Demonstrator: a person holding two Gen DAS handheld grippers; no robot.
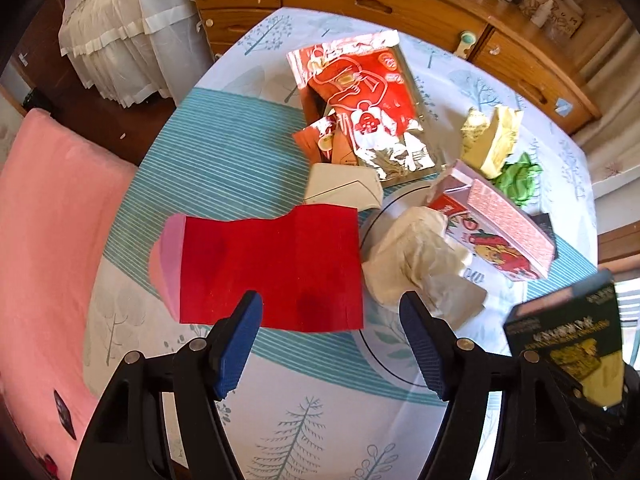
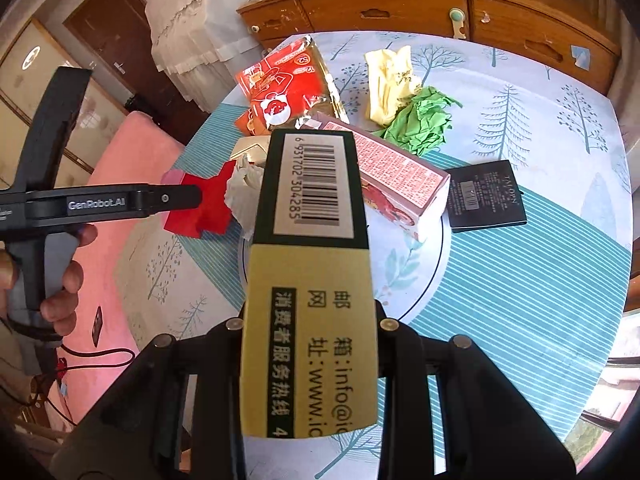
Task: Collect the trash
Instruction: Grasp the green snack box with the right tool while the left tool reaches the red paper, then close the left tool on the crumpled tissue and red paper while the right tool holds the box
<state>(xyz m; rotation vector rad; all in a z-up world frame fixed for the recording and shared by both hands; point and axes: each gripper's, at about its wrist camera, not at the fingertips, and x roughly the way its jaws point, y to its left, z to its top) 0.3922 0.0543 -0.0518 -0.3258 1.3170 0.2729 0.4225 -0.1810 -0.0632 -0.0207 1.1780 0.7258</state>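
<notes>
My right gripper (image 2: 310, 320) is shut on a dark green and yellow carton (image 2: 312, 240) with a barcode, held up over the table; the same carton (image 1: 568, 336) shows at the right of the left wrist view. My left gripper (image 1: 330, 300) hangs open over the near edge of a flat red paper (image 1: 272, 268), touching nothing. Beyond it lie a crumpled white tissue (image 1: 416, 260), a pink strawberry box (image 1: 500, 224), a red foil bag (image 1: 360, 100), a small white box (image 1: 344, 188), yellow crumpled paper (image 1: 492, 136) and green crumpled paper (image 1: 518, 180).
A flat black packet (image 2: 484, 196) lies right of the pink box. The round table (image 2: 540, 280) has a tree-print cloth and a glass turntable (image 2: 440, 248). A wooden dresser (image 1: 400, 0) stands behind it, a pink cushion (image 1: 48, 240) on the left. A hand (image 2: 60, 280) holds the left gripper's handle.
</notes>
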